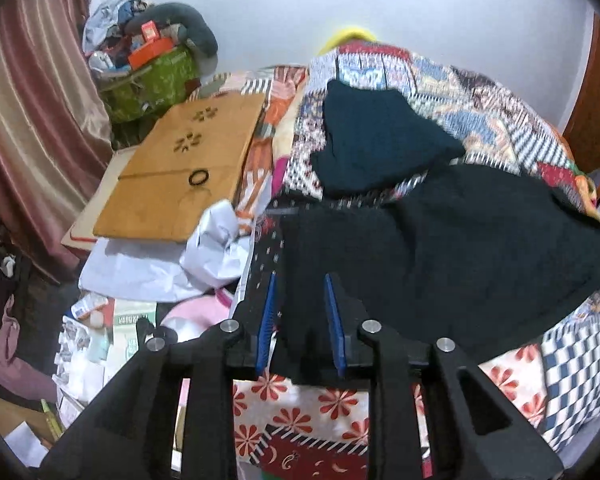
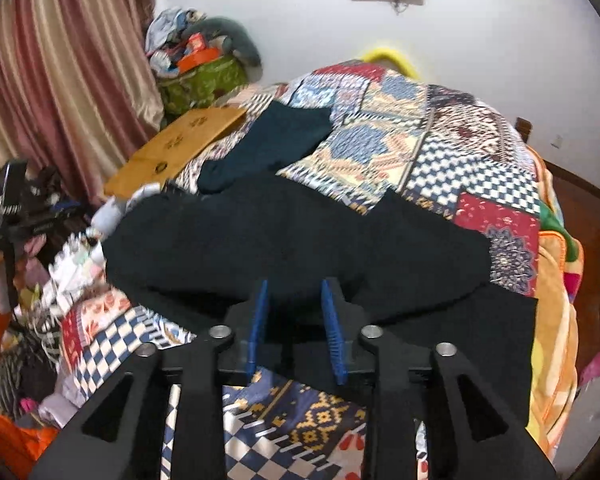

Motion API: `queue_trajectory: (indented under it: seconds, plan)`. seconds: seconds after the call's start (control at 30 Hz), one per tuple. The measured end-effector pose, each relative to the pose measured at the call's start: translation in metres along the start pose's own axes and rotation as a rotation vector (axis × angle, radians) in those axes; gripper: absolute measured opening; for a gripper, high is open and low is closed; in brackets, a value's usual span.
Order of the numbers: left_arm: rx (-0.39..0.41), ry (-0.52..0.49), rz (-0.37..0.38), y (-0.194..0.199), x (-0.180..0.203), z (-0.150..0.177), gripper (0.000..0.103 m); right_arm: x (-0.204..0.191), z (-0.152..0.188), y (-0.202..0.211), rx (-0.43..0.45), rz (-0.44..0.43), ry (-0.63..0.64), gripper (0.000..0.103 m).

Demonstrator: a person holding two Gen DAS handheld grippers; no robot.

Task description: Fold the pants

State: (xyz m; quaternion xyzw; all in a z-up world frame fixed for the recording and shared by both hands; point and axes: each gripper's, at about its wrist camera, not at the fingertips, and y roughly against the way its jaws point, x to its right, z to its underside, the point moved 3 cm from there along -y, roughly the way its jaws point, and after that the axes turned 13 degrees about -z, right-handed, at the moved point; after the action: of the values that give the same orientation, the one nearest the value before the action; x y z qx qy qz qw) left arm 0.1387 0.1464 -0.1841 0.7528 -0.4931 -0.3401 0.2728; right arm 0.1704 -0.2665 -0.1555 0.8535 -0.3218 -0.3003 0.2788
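Observation:
Black pants point(image 1: 440, 248) lie spread across a patchwork quilt point(image 1: 480, 108) on the bed; in the right wrist view the pants point(image 2: 292, 232) span the middle. My left gripper point(image 1: 300, 284) has its blue-padded fingers around the near left edge of the pants, with dark cloth between the pads. My right gripper point(image 2: 294, 288) likewise has the near edge of the pants between its fingers. Both jaws stand with a moderate gap filled by cloth. A folded dark teal garment point(image 1: 380, 140) lies farther back on the quilt, and it also shows in the right wrist view point(image 2: 272, 144).
A brown cardboard board point(image 1: 188, 168) with a black ring on it lies left of the bed. A white cloth point(image 1: 204, 252) and clutter sit beside it. A green bag point(image 2: 204, 80) piled with items stands by the curtain point(image 2: 60, 60). The other gripper point(image 2: 12, 208) shows at far left.

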Motion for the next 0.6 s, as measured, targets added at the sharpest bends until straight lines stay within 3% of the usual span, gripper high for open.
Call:
queue_trajectory:
  seconds: [0.1, 0.17, 0.23, 0.3, 0.43, 0.6]
  plan:
    - [0.039, 0.032, 0.021, 0.010, -0.001, -0.018, 0.034, 0.006, -0.009, 0.012, 0.051, 0.027, -0.005, 0.039]
    - [0.057, 0.037, 0.036, 0.011, 0.004, -0.031, 0.048, 0.014, -0.016, 0.015, 0.067, 0.056, -0.001, 0.043]
    - [0.069, 0.019, 0.037, 0.009, 0.015, -0.041, 0.050, 0.022, -0.023, 0.013, 0.073, 0.085, -0.004, 0.049]
    - [0.065, -0.005, 0.048, 0.002, 0.029, -0.051, 0.055, 0.034, -0.032, 0.009, 0.074, 0.115, -0.012, 0.064]
    - [0.048, -0.022, 0.045, -0.020, 0.063, -0.071, 0.093, 0.063, -0.046, -0.012, 0.054, 0.163, -0.040, 0.070]
    - [0.017, -0.084, 0.049, -0.047, 0.102, -0.084, 0.097, 0.096, -0.057, -0.047, -0.015, 0.136, -0.110, 0.070]
